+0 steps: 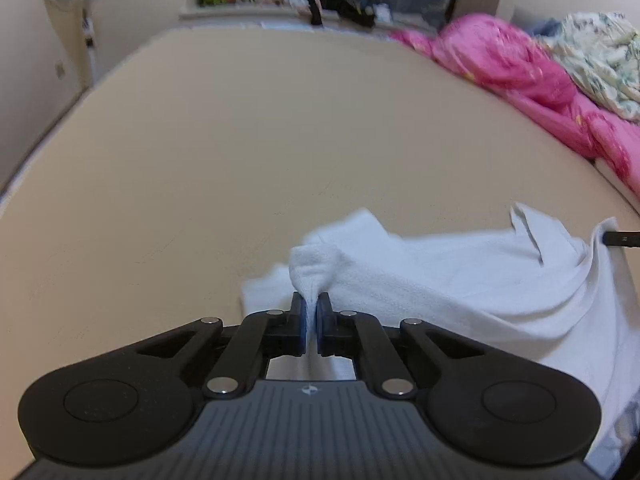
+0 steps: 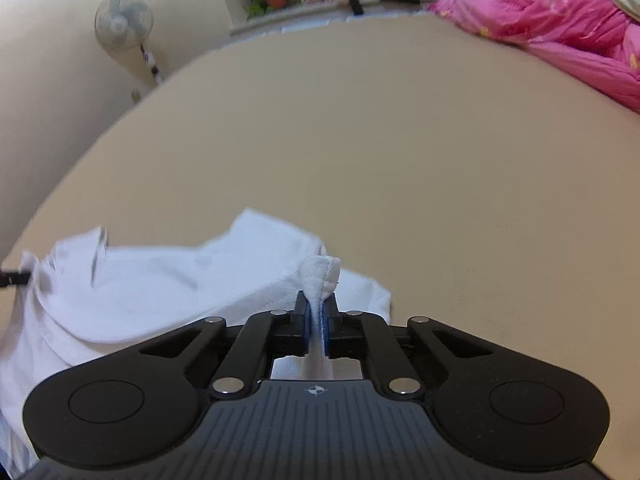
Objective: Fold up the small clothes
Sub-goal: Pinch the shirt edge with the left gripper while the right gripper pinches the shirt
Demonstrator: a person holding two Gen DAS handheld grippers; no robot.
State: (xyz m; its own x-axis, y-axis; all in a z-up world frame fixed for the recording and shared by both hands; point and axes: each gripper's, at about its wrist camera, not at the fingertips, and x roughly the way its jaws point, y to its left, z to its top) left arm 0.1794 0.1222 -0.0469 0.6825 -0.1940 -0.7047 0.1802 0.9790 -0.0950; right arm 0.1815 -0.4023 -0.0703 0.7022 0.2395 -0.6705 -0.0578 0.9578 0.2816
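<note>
Two grippers are clamped on one white cloth (image 1: 460, 276), each pinching a bunched corner. The left gripper (image 1: 311, 308) has its jaws nearly closed on a tuft of terry fabric; the right gripper (image 2: 318, 308) is seen gripping a similar tuft, jaws pressed onto it. The cloth is lifted at both pinched corners and sags between them, its far portion draped on the beige table (image 1: 240, 140) near the front edge. Step judged: mid-fold, near edge being carried over toward the far edge. Next move likely calls for both corners to be brought forward level, laid on the far edge, then released. The long axis is judged to run left-right between the grippers, though crumpling hides the exact outline. Pink bedding (image 2: 560, 20) is noted well apart at the right.
</note>
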